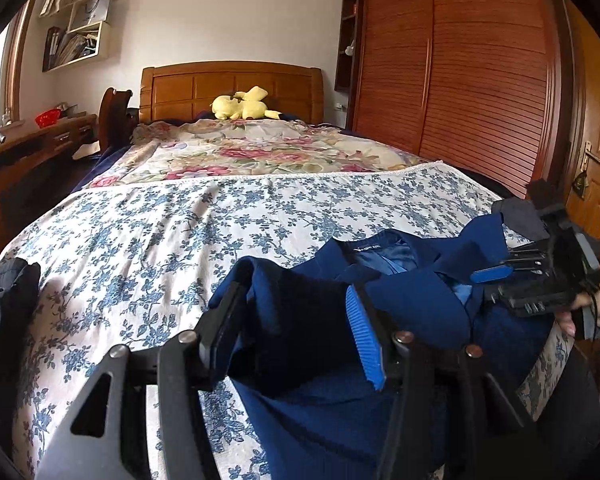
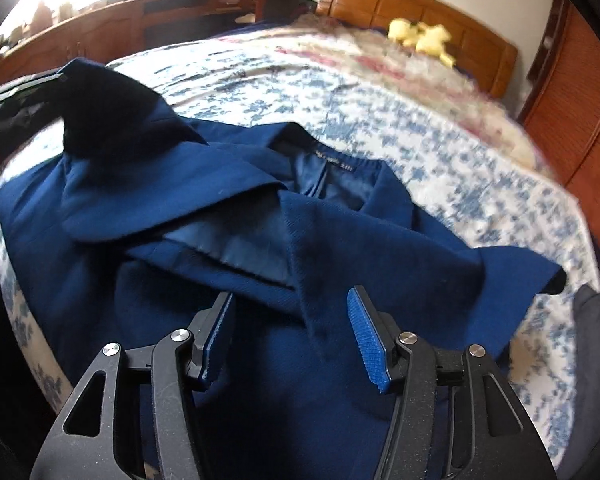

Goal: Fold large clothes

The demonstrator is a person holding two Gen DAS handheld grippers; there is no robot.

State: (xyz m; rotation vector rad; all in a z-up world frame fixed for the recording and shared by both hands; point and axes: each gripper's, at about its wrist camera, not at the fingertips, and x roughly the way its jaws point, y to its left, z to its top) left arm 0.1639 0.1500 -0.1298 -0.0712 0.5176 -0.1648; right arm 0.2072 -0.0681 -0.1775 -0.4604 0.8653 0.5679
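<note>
A navy blue coat (image 2: 260,248) lies on the bed, collar and label toward the headboard; it also shows in the left wrist view (image 1: 412,292). My left gripper (image 1: 296,304) stands with its jaws wide apart and a raised fold of the coat's shoulder (image 1: 296,320) between them, not pinched. My right gripper (image 2: 292,312) is open and empty, hovering just above the coat's front below the lapels. The right gripper also shows at the right edge of the left wrist view (image 1: 540,276), held by a hand at the coat's far shoulder.
The bed has a blue-flowered sheet (image 1: 180,232) and a pink floral quilt (image 1: 252,152) further up. A yellow plush toy (image 1: 242,106) sits by the wooden headboard. A dark garment (image 1: 4,300) lies at the bed's left edge. A wooden wardrobe (image 1: 460,80) stands right, a desk (image 1: 32,140) left.
</note>
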